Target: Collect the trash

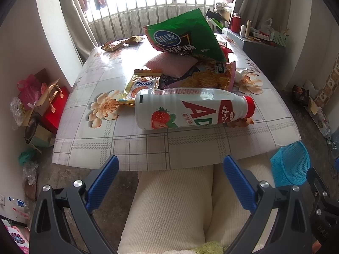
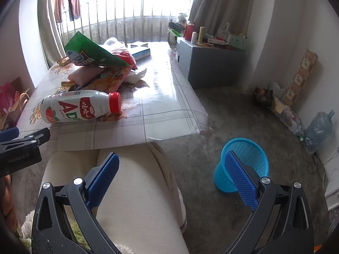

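Note:
A white strawberry-drink bottle [image 1: 190, 109] with a red cap lies on its side near the table's front edge; it also shows in the right wrist view [image 2: 78, 105]. Behind it is a pile of wrappers: a green chip bag [image 1: 186, 37], a pink packet [image 1: 169, 64], an orange snack bag [image 1: 203, 77] and a yellow Enaak wrapper [image 1: 139, 84]. A blue mesh basket [image 2: 243, 165] stands on the floor to the right. My left gripper [image 1: 170, 182] is open and empty, in front of the table over cream-trousered legs. My right gripper [image 2: 172, 178] is open and empty, beside the basket.
The low table [image 1: 89, 144] has a flowered check cloth. Gift bags [image 1: 42, 105] and clutter lie on the floor at left. A grey cabinet [image 2: 211, 63] with bottles stands at the far right. A water jug [image 2: 320, 127] and packets line the right wall.

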Tool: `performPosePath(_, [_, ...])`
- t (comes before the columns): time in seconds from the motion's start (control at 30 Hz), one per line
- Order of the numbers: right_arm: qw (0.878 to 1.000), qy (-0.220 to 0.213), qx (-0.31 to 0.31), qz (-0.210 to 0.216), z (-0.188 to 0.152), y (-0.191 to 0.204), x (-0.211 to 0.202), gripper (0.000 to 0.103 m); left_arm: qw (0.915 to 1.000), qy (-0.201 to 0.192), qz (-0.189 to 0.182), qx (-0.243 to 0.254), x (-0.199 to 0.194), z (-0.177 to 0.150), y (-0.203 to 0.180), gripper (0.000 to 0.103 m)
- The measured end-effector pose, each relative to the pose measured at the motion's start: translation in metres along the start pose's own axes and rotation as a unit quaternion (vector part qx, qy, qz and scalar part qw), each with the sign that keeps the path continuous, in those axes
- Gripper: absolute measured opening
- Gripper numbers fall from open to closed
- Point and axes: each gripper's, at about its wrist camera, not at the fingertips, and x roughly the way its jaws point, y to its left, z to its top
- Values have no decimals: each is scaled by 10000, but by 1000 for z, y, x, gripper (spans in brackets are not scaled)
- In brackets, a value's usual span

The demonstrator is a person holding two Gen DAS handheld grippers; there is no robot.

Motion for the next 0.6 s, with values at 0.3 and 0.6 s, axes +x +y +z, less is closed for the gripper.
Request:
performPosePath(0.3, [10000,-6,-2,4,-1,-1,0,95,10000,1,-1,15,0,0,-2,97])
performPosePath(0.6, [10000,-22,-16,27,1,0,-1,95,10000,-2,0,9,0,0,-1,97])
